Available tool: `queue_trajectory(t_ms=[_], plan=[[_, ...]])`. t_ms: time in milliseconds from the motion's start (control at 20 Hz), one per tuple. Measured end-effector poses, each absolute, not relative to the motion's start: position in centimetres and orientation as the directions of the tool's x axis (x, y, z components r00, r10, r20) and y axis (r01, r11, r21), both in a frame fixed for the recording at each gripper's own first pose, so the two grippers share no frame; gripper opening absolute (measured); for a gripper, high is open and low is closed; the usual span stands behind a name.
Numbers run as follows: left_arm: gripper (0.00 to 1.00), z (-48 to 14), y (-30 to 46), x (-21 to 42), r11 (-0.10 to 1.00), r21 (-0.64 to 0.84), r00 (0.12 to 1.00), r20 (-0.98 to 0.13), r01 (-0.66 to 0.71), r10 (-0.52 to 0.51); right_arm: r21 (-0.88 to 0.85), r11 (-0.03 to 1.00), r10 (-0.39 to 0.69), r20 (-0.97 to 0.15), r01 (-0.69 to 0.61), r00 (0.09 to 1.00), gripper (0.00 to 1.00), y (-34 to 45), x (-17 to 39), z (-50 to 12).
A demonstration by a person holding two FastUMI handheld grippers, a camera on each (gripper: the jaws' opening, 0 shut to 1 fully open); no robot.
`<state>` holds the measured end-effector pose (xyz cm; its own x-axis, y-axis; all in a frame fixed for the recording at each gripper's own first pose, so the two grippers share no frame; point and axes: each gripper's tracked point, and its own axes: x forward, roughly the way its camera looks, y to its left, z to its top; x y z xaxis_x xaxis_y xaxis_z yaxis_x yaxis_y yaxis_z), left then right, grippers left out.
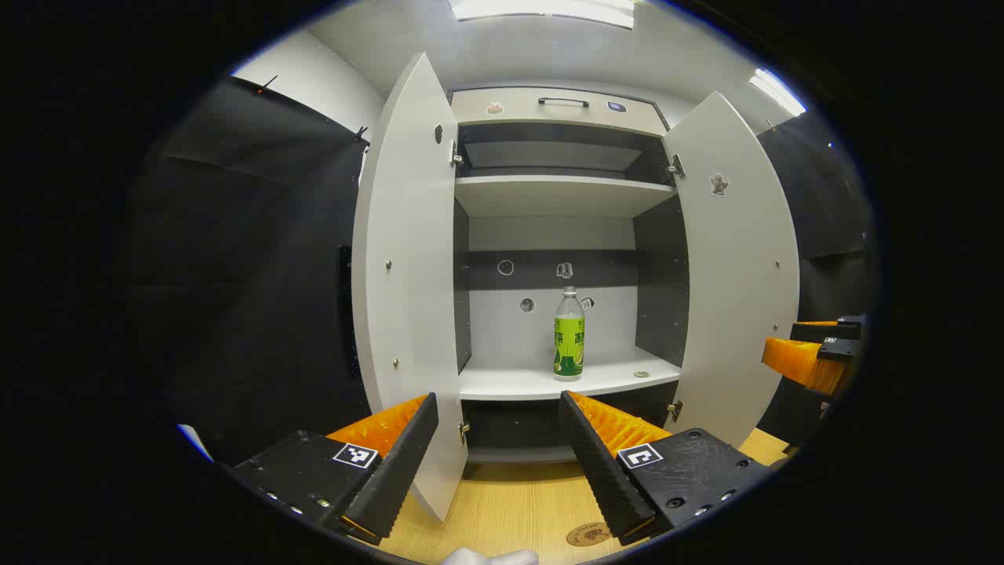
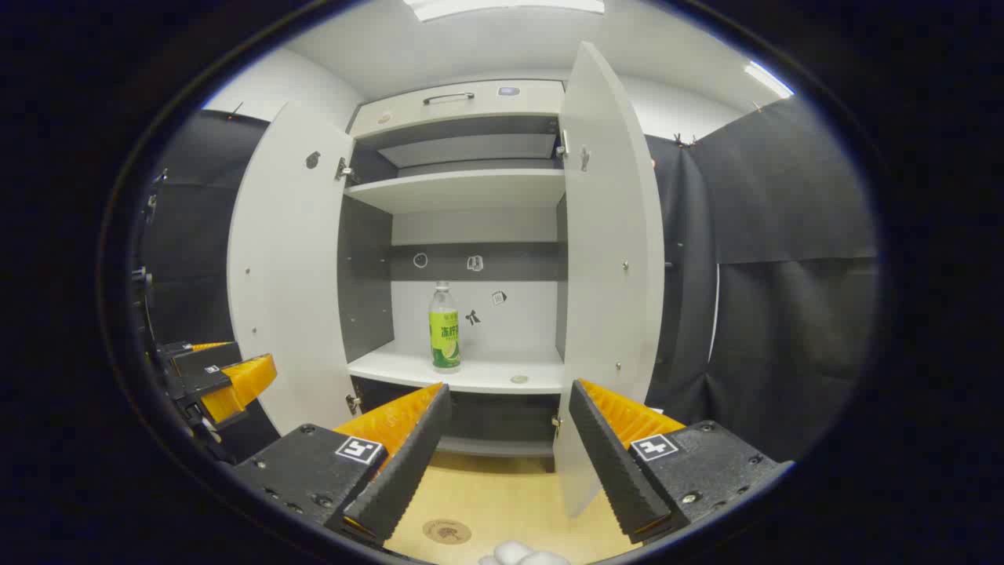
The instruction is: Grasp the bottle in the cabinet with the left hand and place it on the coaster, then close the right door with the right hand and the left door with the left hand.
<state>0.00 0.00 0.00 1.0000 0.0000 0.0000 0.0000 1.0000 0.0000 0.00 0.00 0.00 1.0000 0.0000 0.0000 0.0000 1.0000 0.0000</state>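
A clear bottle (image 1: pixel 569 335) with a green label and white cap stands upright on the cabinet's middle shelf (image 1: pixel 541 383); the right gripper view has the bottle (image 2: pixel 444 327) too. Both white doors stand open: the left door (image 1: pixel 408 267) and the right door (image 1: pixel 733 259), seen also as left door (image 2: pixel 286 267) and right door (image 2: pixel 612 259). A round brown coaster (image 1: pixel 588 534) lies on the wooden tabletop, also coaster (image 2: pixel 447 531). My left gripper (image 1: pixel 498 463) is open, well short of the bottle. My right gripper (image 2: pixel 506 463) is open and holds nothing.
The cabinet has an upper shelf (image 1: pixel 561 188) and a top drawer with a dark handle (image 1: pixel 563 101). A small round object (image 1: pixel 642 374) lies on the middle shelf to the bottle's right. Wooden tabletop (image 1: pixel 502 502) runs in front. Something white (image 1: pixel 490 557) sits at the table's near edge.
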Motion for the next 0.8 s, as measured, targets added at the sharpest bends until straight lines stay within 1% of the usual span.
queue_trajectory(t_ms=[500, 600, 750, 800], plan=[[0.95, 0.8, 0.0, 2.0, 1.0, 0.008, 1.0, 0.02, 0.01, -0.011, -0.005, 1.0, 0.005, 0.004, -0.005, 1.0, 0.96, 0.5, 1.4, 0.4], [0.95, 1.0, -0.3, 2.9, 1.0, 0.004, 1.0, 0.025, 0.018, -0.018, -0.002, 1.0, 0.003, -0.003, -0.003, 1.0, 0.96, 0.4, 1.7, 0.4], [0.95, 2.0, -1.6, 5.3, 0.998, 0.004, 0.997, 0.047, 0.056, -0.056, -0.001, 1.0, -0.003, -0.005, 0.003, 1.0, 0.96, 0.3, 1.8, 0.6], [0.95, 2.4, -2.1, 6.5, 0.998, 0.009, 0.996, 0.061, 0.065, -0.066, -0.005, 1.0, -0.008, -0.004, 0.008, 1.0, 1.0, 0.3, 1.8, 0.7]])
